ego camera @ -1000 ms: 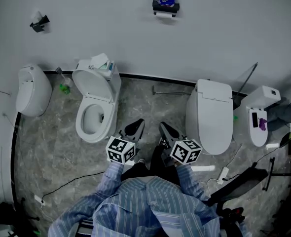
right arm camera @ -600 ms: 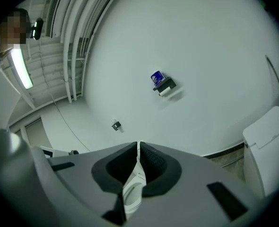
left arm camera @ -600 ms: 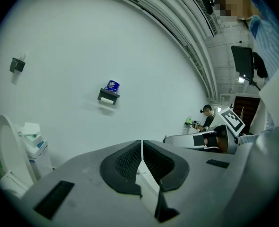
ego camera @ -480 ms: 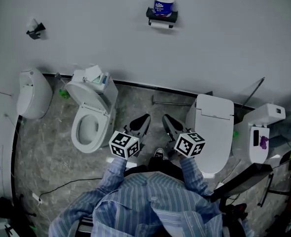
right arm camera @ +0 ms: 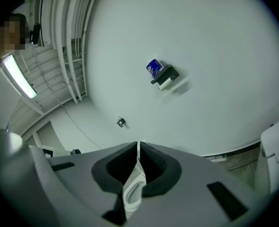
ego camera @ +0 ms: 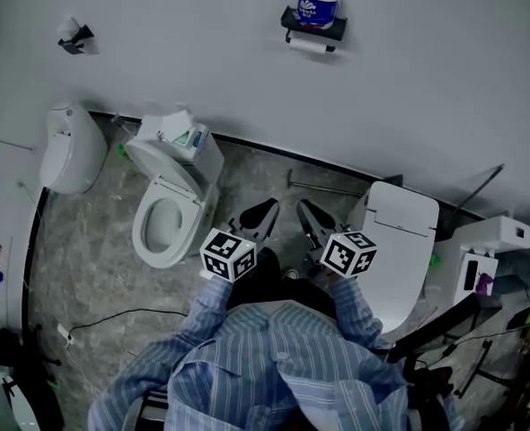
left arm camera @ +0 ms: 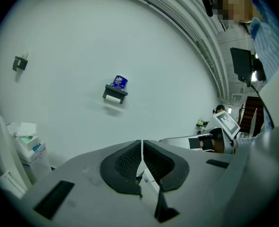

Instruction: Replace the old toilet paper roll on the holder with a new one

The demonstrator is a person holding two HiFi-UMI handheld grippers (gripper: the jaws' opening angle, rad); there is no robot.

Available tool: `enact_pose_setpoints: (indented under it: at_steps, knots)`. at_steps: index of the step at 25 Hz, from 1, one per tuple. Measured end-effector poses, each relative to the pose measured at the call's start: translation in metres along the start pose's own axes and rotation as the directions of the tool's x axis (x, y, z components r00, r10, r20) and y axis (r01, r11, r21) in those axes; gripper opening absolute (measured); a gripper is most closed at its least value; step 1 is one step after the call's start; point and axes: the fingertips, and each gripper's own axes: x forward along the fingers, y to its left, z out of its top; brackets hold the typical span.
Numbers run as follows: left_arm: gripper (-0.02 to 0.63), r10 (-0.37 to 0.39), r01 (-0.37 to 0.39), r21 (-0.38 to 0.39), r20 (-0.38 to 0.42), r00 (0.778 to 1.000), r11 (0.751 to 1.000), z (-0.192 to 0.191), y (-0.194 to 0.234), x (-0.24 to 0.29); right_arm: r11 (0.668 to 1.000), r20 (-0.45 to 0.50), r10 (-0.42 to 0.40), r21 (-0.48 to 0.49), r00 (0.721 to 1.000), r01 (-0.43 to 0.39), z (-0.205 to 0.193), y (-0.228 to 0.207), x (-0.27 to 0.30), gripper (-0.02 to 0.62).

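Note:
A dark wall holder [ego camera: 314,27] hangs high on the white wall. A new roll in blue wrap [ego camera: 319,5] stands on its shelf, and a thin white old roll [ego camera: 310,45] hangs beneath. My left gripper [ego camera: 267,208] and right gripper [ego camera: 305,207] are side by side over the floor, well short of the wall, both shut and empty. In the left gripper view the shut left gripper [left arm camera: 142,142] points below the holder [left arm camera: 115,93] and blue roll [left arm camera: 120,82]. In the right gripper view the shut right gripper [right arm camera: 137,145] sits under the blue roll [right arm camera: 154,68] and holder [right arm camera: 165,77].
An open toilet [ego camera: 166,223] stands left of my grippers and a closed-lid toilet [ego camera: 400,241] to the right. A white fixture [ego camera: 70,151] hangs far left, with a second small holder [ego camera: 75,36] on the wall above. A cable [ego camera: 121,321] trails across the floor.
Both grippers have moved forward toward the wall between the two toilets, staying side by side. Their jaws stay shut and empty.

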Motion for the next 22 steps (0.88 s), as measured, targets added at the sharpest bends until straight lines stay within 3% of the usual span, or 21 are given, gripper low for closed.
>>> enact_pose_setpoints:
  at_steps: [6, 16, 22]
  knots:
    - [0.012, -0.029, 0.029, -0.011, 0.013, 1.0, 1.0, 0.017, 0.023, 0.039, 1.0, -0.013, 0.009, 0.009, 1.0, -0.009, 0.019, -0.024, 0.027, 0.021]
    - [0.012, -0.162, 0.162, -0.013, -0.002, 0.987, 0.987, 0.08, 0.096, 0.138, 0.993, 0.085, -0.114, 0.039, 0.99, 0.111, 0.107, -0.082, 0.096, 0.021]
    - [0.012, -0.207, 0.207, -0.037, 0.002, 0.978, 0.978, 0.11, 0.141, 0.18, 0.985, 0.105, -0.168, 0.064, 0.98, 0.162, 0.134, -0.105, 0.136, 0.021]
